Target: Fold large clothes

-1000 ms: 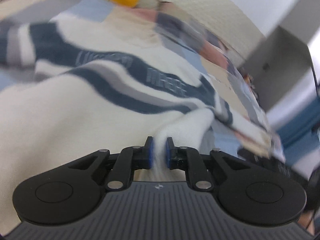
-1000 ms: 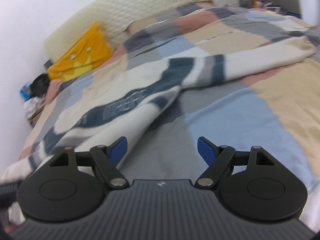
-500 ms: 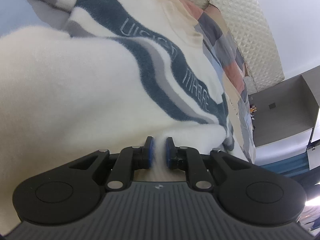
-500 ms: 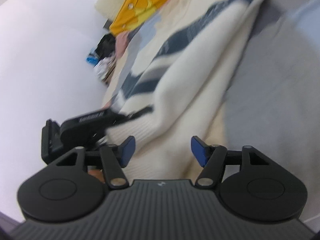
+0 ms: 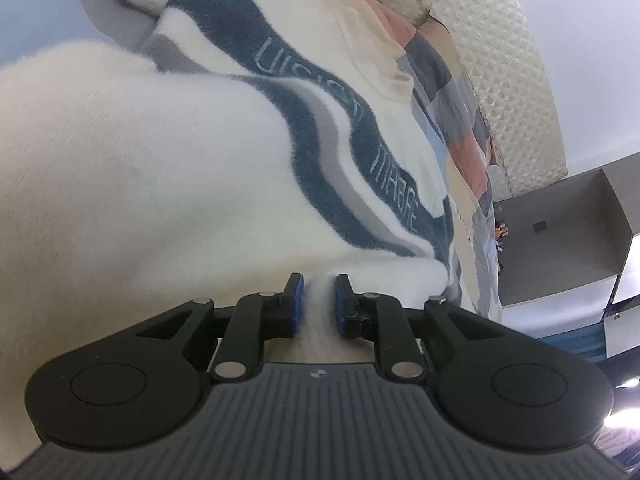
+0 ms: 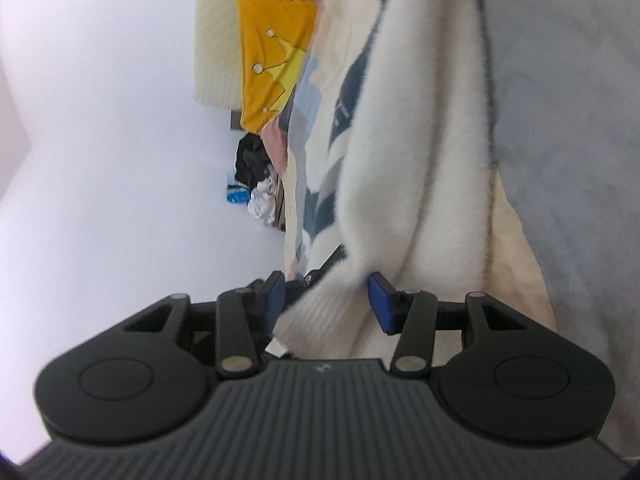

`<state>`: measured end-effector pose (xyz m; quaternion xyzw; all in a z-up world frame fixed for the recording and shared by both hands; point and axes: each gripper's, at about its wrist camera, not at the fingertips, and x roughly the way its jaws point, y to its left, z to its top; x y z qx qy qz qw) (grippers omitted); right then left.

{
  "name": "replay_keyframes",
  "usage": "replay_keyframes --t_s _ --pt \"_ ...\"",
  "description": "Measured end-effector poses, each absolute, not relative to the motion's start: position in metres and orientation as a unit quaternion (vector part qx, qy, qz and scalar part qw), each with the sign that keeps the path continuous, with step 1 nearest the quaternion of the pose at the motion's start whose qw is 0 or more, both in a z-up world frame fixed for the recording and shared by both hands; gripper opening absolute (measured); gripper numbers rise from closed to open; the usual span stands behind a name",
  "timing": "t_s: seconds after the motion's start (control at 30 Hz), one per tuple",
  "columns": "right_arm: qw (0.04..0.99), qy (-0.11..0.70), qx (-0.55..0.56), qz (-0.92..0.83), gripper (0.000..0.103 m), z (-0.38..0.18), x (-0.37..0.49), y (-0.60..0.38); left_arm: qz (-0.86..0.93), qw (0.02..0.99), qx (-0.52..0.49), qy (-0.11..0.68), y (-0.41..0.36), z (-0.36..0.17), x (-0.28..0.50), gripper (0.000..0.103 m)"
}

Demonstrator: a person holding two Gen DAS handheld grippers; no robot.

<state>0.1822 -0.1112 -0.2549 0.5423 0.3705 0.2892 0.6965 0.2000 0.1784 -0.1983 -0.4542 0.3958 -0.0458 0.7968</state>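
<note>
While the left gripper (image 5: 318,304) eases apart, its pads still pinch a fold of the cream sweater (image 5: 168,184) spread ahead across the bed (image 5: 448,92). Right gripper (image 6: 326,300) sits half apart, sweater hem (image 6: 320,316) lying between the jaws; pad contact unclear.

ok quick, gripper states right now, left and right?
Left gripper: jaws opening, white sweater fabric still pinched between the pads.
Right gripper: part open, sweater's ribbed edge between the jaws; grip cannot be told.
</note>
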Motion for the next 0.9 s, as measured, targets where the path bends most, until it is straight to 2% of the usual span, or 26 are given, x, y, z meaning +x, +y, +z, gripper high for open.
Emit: replay_keyframes --t_s 0.27,0.3,0.33,0.4,0.67,0.9 --pt "0.702 0.382 0.538 0.267 0.049 -0.265 0.187 -0.097 -0.046 0.804 -0.442 0.396 0.177 -0.194 0.199 0.022" --pt "0.714 0.380 0.526 0.263 0.035 -0.262 0.188 -0.094 -0.047 0.809 -0.431 0.397 0.175 -0.192 0.199 0.026" --pt "0.732 0.377 0.503 0.262 0.026 -0.255 0.190 -0.090 -0.047 0.814 -0.421 0.397 0.174 -0.190 0.199 0.030" --pt "0.759 0.373 0.463 0.265 0.017 -0.243 0.191 -0.085 -0.050 0.823 -0.402 0.398 0.172 -0.183 0.196 0.036" --pt "0.841 0.358 0.331 0.236 0.014 -0.186 0.158 -0.114 -0.098 0.849 -0.345 0.389 0.153 -0.156 0.177 0.039" --pt "0.888 0.394 0.171 0.162 0.013 -0.126 0.126 -0.148 -0.112 0.864 -0.315 0.377 0.142 -0.139 0.157 0.039"
